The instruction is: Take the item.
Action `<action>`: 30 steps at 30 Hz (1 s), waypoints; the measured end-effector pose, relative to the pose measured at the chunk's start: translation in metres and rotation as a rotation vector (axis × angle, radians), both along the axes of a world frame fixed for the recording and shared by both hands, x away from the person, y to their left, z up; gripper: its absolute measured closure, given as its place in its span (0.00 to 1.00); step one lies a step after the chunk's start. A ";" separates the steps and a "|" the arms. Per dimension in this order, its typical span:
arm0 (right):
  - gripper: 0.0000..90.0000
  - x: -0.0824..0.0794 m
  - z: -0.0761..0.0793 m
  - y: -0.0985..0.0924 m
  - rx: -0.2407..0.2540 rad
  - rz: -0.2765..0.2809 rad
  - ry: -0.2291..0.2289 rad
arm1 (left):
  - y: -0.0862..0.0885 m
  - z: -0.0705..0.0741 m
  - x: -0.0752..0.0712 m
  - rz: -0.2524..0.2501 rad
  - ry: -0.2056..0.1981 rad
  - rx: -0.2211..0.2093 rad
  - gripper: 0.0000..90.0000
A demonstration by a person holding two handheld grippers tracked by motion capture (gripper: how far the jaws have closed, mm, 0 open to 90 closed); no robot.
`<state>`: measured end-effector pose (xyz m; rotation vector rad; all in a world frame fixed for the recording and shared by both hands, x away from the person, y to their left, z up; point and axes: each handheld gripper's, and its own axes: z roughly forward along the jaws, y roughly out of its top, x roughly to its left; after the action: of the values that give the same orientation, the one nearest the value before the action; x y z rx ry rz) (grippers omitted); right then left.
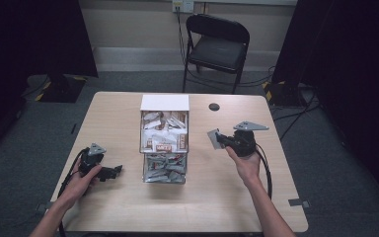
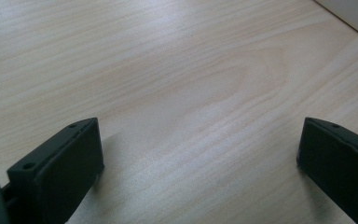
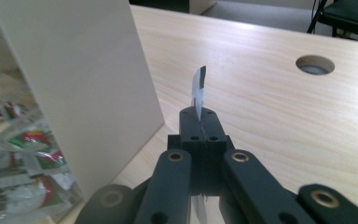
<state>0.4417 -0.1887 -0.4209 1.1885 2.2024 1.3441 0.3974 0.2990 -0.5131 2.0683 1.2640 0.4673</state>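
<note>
A clear box (image 1: 143,148) stands mid-table with a white panel (image 1: 164,102) at its far end; sachets (image 1: 164,143) fill its upper section and greyer ones its lower section. To the right of the box, my right gripper (image 1: 220,139) is shut on a thin sachet (image 1: 212,137). In the right gripper view that sachet (image 3: 198,91) sticks up edge-on from the closed right gripper (image 3: 200,122), beside the box's white wall (image 3: 84,70). My left gripper (image 1: 117,171) rests low on the table left of the box. Its jaws stand wide apart over bare wood in the left gripper view (image 2: 200,154).
The wooden table (image 1: 217,197) has a round cable hole (image 1: 214,106) at the back right, also seen as the hole (image 3: 315,64). A black folding chair (image 1: 217,44) stands behind the table. Cables trail from both grippers toward the front edge.
</note>
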 end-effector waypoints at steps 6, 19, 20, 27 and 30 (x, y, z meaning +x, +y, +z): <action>1.00 0.007 -0.015 0.003 -0.044 -0.007 0.028 | 0.000 0.000 0.000 0.000 0.000 0.001 0.00; 1.00 0.014 -0.040 0.007 -0.051 -0.018 0.068 | 0.000 0.000 0.000 -0.001 0.001 -0.002 0.00; 1.00 0.014 -0.040 0.007 -0.051 -0.018 0.068 | 0.000 0.000 0.000 0.000 0.001 0.000 0.00; 1.00 0.015 -0.053 0.018 -0.072 0.002 0.102 | 0.000 0.000 0.000 0.000 0.000 0.000 0.00; 1.00 0.017 -0.055 0.021 -0.068 0.009 0.104 | 0.000 0.000 0.000 -0.001 0.000 0.000 0.00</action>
<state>0.4588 -0.1680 -0.4759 1.2509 2.3086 1.2259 0.3975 0.2991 -0.5131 2.0684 1.2637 0.4664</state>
